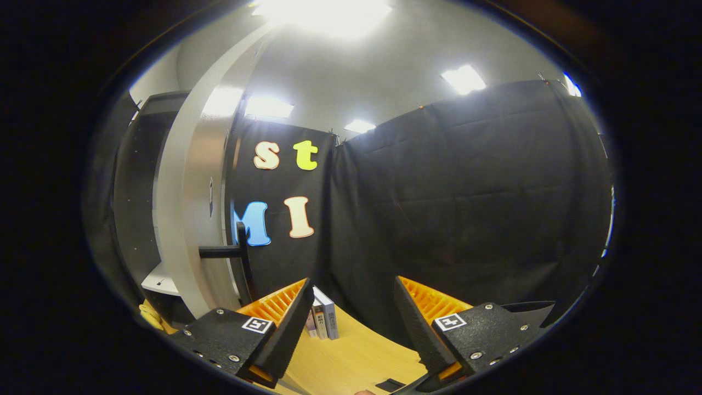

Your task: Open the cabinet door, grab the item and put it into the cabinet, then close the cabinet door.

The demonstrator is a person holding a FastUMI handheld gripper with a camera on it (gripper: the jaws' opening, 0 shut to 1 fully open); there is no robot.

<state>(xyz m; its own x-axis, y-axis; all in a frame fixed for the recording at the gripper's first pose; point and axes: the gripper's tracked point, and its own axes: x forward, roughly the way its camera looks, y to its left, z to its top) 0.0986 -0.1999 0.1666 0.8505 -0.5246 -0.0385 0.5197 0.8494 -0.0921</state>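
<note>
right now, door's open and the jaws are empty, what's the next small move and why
Probably dip down toward the books standing on the wooden table. The gripper is open and holds nothing, the cabinet door already stands swung open, and the books sit just ahead of the jaws.

This is a recording booth set up inside an office-like room rather than a home. Black cloth (pixel 466 192) hangs as makeshift walls on two sides, meeting in a corner, and above it a plain white ceiling carries flat panel lights (pixel 463 78). A pale wooden tabletop (pixel 356 351) stands against the cloth with a few books (pixel 323 321) upright at its far edge. A tall cabinet with a grey door (pixel 192 208) swung open stands beside it.
</note>
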